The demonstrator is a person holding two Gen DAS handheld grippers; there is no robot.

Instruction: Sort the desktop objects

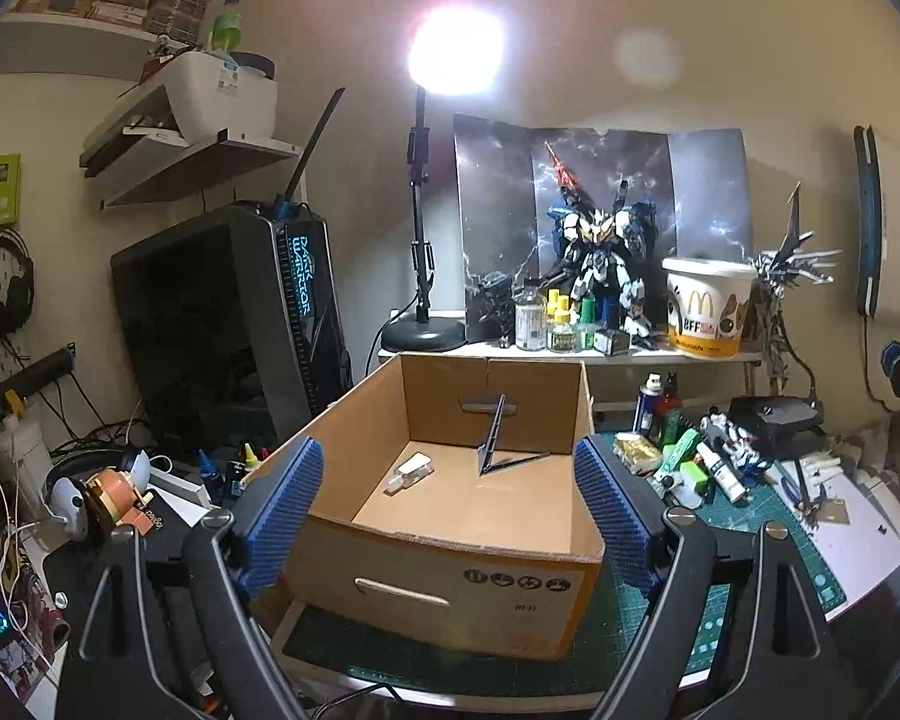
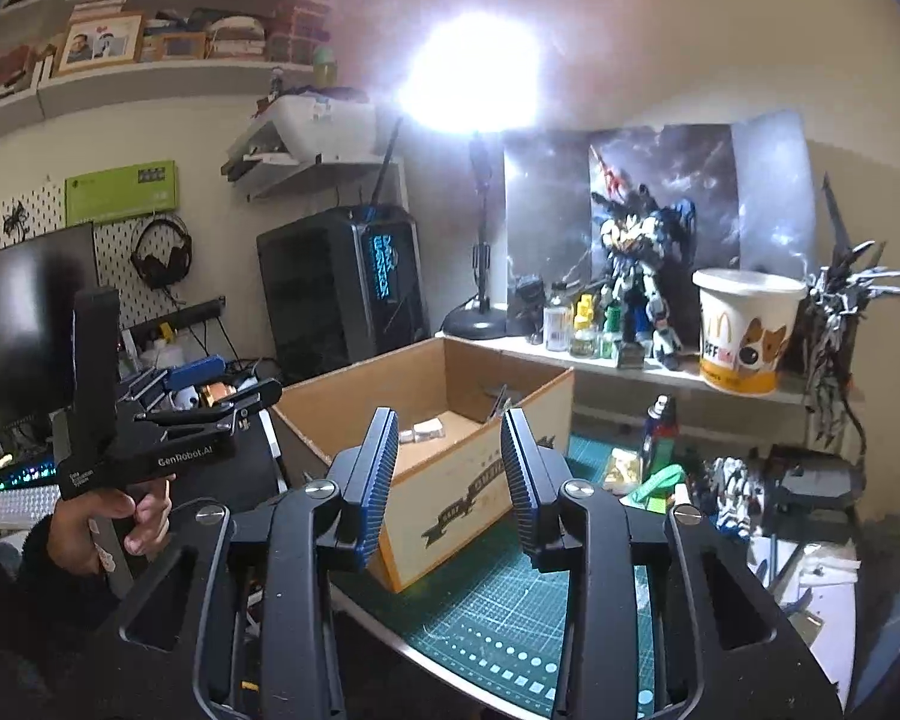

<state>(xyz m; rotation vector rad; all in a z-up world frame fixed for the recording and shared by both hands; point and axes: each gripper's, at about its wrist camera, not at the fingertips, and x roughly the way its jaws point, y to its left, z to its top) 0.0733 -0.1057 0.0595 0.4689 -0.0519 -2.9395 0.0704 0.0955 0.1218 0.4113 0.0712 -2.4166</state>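
On the green cutting mat [image 1: 660,612] sat an open cardboard box [image 1: 450,576]; inside lay a small clear bottle [image 1: 411,471] and a dark angled stand [image 1: 501,450], apart. Left gripper [image 1: 450,516] hovered before the near wall, fingers spread wide, holding nothing. Right gripper [image 2: 450,480] faced the box corner, also spread and empty. Loose bottles and tubes [image 1: 690,462] cluttered the mat right of the box, near a McDonald's bucket [image 1: 708,306] on the shelf

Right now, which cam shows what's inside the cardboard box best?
Left wrist. It looks down into the cardboard box, showing the small white bottle and the dark folded stand on its floor. Right wrist sees the box from a corner; its wall hides most of the contents.
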